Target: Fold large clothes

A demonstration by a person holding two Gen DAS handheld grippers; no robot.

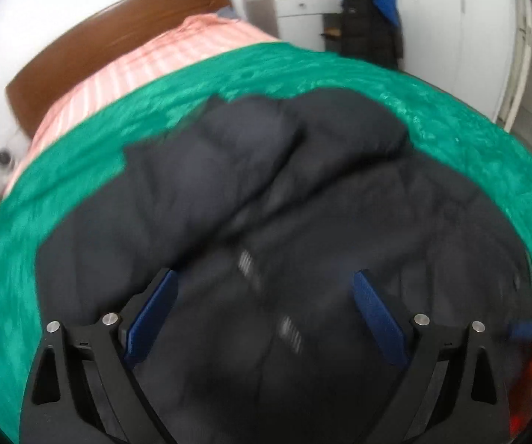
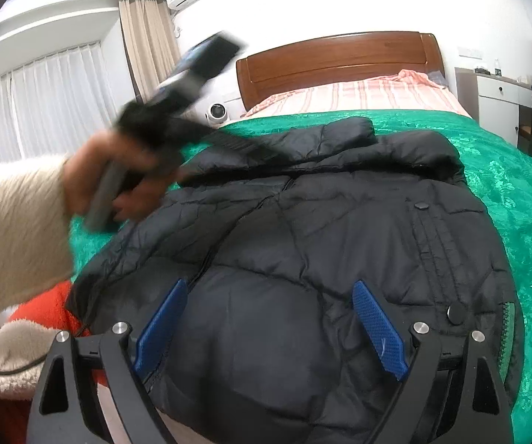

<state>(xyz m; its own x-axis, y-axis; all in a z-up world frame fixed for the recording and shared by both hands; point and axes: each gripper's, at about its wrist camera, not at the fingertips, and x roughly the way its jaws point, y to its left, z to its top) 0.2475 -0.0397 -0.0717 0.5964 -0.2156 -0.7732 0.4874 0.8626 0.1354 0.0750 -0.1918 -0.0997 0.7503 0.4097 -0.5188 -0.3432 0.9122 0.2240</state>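
The left wrist view is smeared with motion blur, so the quilting of the black puffer jacket [image 1: 266, 192] is hard to make out there, and two pale streaks on its cloth cannot be identified. In the right wrist view the left gripper [image 2: 191, 70] and the hand [image 2: 117, 181] that grips its handle are also blurred; its fingertips cannot be seen from this side. A cream fleece sleeve [image 2: 14, 236] runs off the left edge, and orange fabric [image 2: 47, 310] below it is cut off by the frame. The left hand is raised above the jacket's left shoulder, the tool slanting up toward the curtain [image 2: 143, 37]. In its own view the left gripper [image 1: 266, 296] shows its blue pads spread wide, nothing pinched, the jacket lying beneath and beyond them. The right gripper [image 2: 269, 307] hangs over the jacket's lower part, tilted down, its jaws likewise wide apart and closed on nothing; the padded cloth fills the space seen between them. The jacket lies front up on the green bedspread [image 2: 506, 185], collar toward the wooden headboard [image 2: 340, 55].
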